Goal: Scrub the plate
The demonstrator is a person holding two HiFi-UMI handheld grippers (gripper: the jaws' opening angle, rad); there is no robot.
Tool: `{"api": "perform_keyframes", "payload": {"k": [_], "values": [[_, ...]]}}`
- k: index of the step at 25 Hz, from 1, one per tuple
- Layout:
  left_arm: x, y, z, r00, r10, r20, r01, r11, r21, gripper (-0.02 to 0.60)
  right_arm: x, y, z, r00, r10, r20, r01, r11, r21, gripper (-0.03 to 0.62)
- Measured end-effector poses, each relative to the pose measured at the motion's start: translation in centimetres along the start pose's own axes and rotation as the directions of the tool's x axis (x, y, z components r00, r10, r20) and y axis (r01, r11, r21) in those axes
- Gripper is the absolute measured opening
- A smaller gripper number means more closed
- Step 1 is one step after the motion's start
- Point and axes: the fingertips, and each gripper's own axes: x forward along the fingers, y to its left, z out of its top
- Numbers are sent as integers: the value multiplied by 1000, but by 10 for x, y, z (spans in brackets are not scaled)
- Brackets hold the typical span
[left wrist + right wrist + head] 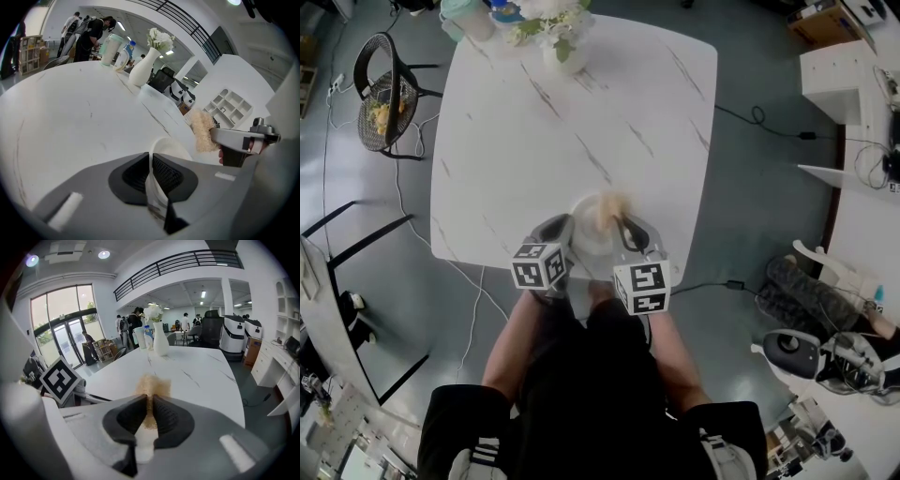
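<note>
From the head view, the round white plate (592, 234) sits near the close edge of the white marble counter (534, 122). The left claw (566, 236) is at the plate's left side. The right claw (621, 221) is at its right side, so it is the one nearer the plate's bare face. The tan, fluffy scrubber (614, 204) sticks out in front of the right claw, over the far right part of the plate. It looks blurry here, so I cannot tell if it touches the plate.

From the left gripper view, the left claw (151, 159) is pinched tight on the plate's rim. The plate (172, 146) reaches out ahead of this claw, with its thin edge standing up between the jaws. The scrubber (202, 130) is ahead and to the right of this claw, just past the plate's far edge. The right claw (224, 138) carries it there.

From the right gripper view, the right claw (151, 401) is squeezed shut on the scrubber (152, 383), which pokes out in front of it. The black-and-white marker cube (60, 378) of the left claw is off to the left. The plate is hard to pick out here.

I think the plate lies down and to the left of the right claw. The next rub would need the scrubber to go that way, while the left claw holds the plate steady.
</note>
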Motion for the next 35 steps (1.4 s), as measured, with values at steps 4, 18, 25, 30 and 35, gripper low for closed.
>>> {"api": "perform_keyframes", "payload": {"k": [4,18,25,30,35], "values": [[0,0,0,1000,1,2,-1,1000,1,32,7,17,-2,999,35,-2,-35,999,-9,41],[0,-1,0,1000,-6,-1,6,1000,-7,32,22,49,-15,993,106,-51,-107,994,-15,41],[0,-1,0,1000,-4,0,4,1000,-7,32,30,56,-33,989,116,-91,-118,993,-20,41],[1,1,0,1000,-2,0,2,1000,-6,31,36,55,-45,987,109,-117,-111,994,-11,42],[1,1,-1,1000,3,-2,-3,1000,-4,31,39,52,-51,986,105,-133,-107,994,-5,43]]}}
